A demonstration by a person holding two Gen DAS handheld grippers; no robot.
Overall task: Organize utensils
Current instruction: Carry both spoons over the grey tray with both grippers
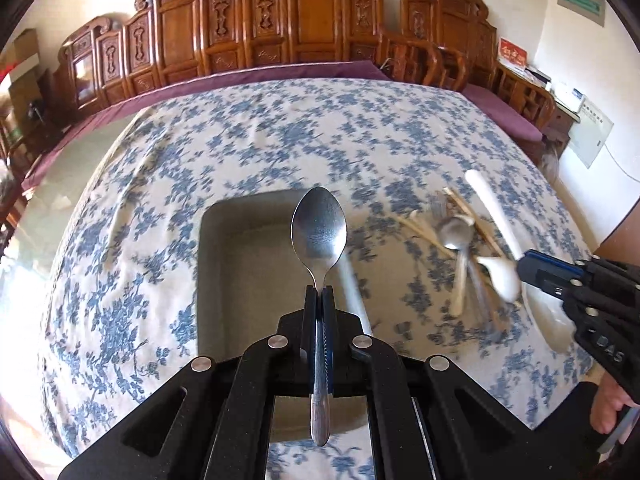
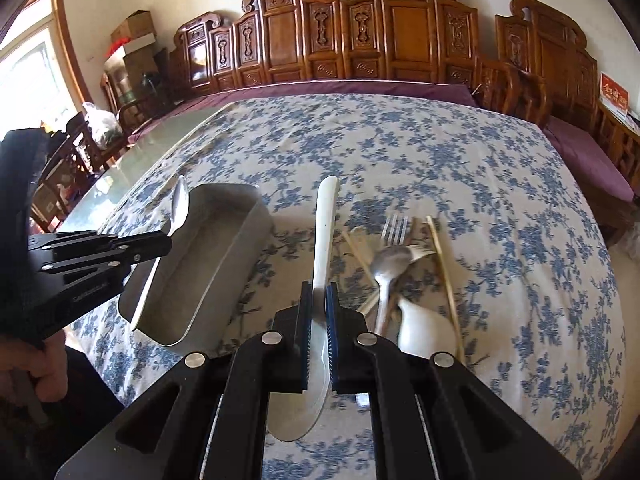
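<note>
My left gripper (image 1: 319, 290) is shut on a steel spoon (image 1: 319, 232), bowl pointing forward, held above the grey metal tray (image 1: 240, 264). It also shows in the right wrist view (image 2: 160, 242) with the steel spoon (image 2: 181, 204) over the tray (image 2: 216, 240). My right gripper (image 2: 319, 290) is shut on a white ceramic spoon (image 2: 325, 232), handle pointing forward, bowl under the jaws. In the left wrist view the right gripper (image 1: 528, 270) holds that white spoon (image 1: 492, 208) right of the tray.
A pile lies on the blue floral tablecloth (image 2: 440, 152) right of the tray: a steel spoon (image 2: 388, 264), forks (image 2: 396, 230), chopsticks (image 2: 444, 276) and another white spoon (image 2: 420, 324). Carved wooden chairs (image 2: 400, 32) line the far edge.
</note>
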